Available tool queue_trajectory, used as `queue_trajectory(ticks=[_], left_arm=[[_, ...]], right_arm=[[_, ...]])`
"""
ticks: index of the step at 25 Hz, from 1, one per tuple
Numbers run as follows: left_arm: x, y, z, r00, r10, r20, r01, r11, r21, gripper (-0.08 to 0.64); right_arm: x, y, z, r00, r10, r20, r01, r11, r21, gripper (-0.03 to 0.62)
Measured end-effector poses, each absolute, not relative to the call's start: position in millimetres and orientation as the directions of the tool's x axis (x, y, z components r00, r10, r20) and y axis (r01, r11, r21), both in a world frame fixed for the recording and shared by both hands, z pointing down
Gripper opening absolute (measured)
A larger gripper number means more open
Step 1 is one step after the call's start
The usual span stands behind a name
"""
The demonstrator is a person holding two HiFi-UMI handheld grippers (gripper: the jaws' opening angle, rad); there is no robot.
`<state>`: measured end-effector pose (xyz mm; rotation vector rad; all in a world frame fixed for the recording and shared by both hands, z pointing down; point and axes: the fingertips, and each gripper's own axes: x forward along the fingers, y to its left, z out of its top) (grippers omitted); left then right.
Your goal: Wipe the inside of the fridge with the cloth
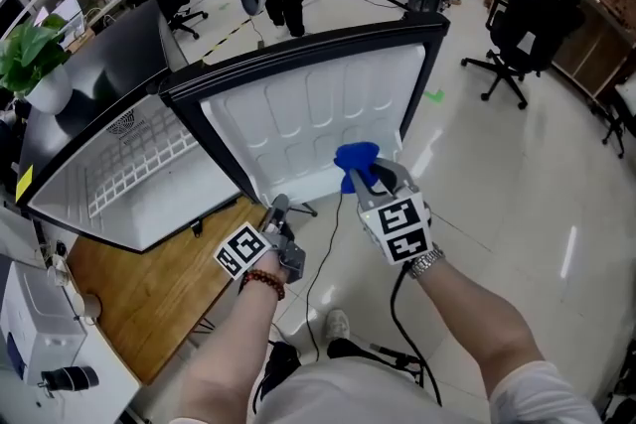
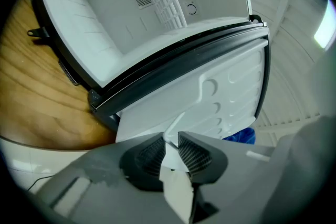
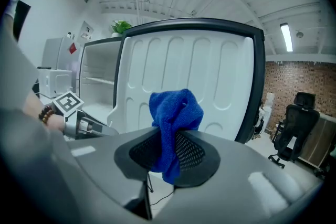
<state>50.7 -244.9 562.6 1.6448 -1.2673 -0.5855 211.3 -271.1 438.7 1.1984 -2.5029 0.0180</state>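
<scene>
The fridge stands open on the wooden tabletop, and its door is swung right out, past the tabletop's edge and over the floor. That door is my main worry. My left claw sits at the door's lower corner with the jaws only narrowly apart. The white edge lies between the pads but, as far as I can see, is not pinched. With nothing holding it, I judge the door could drift toward the cabinet while I reach in and catch my arm.

My right claw is clamped on the blue cloth, which is out in front of the door's inner panel, not yet inside the cabinet. The cloth is bunched into a lump above the jaws with a tail hanging below. So little flat cloth faces forward that the hard jaw tips could scrape the plastic. Dragging over the moulded ribs might also tug the cloth loose.

The cabinet holds a white wire shelf and nothing else that I can see. The door's moulded panel carries nothing.
</scene>
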Motion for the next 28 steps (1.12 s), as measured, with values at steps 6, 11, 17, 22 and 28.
queue_trajectory(ticks=[6, 11, 17, 22, 28], left_arm=[[55.9, -239.8, 573.6, 0.365, -0.89, 0.272, -0.538, 0.037, 0.842, 0.135], [29.8, -205.6, 561.5, 0.386, -0.878, 0.283, -0.558, 0.021, 0.829, 0.144], [-4.5, -181.4, 511.7, 0.329, -0.916, 0.227, -0.656, -0.049, 0.753, 0.113], [-51.7, -159.5, 467.8, 0.243, -0.951, 0.189, -0.754, -0.063, 0.653, 0.091], [-110.2, -122.5, 418.3, 0.183, -0.97, 0.158, -0.871, -0.085, 0.484, 0.07]], right_arm=[[187.9, -264.4, 430.1, -0.608, -0.724, 0.325, -0.726, 0.673, 0.139, 0.067], [134.2, -236.2, 410.3, -0.661, -0.686, 0.304, -0.682, 0.718, 0.136, 0.067], [79.1, -214.4, 387.7, -0.752, -0.604, 0.263, -0.594, 0.794, 0.126, 0.067], [34.0, -191.9, 371.5, -0.809, -0.536, 0.243, -0.524, 0.844, 0.118, 0.067], [-27.1, -159.0, 359.1, -0.844, -0.485, 0.228, -0.472, 0.875, 0.111, 0.067]])
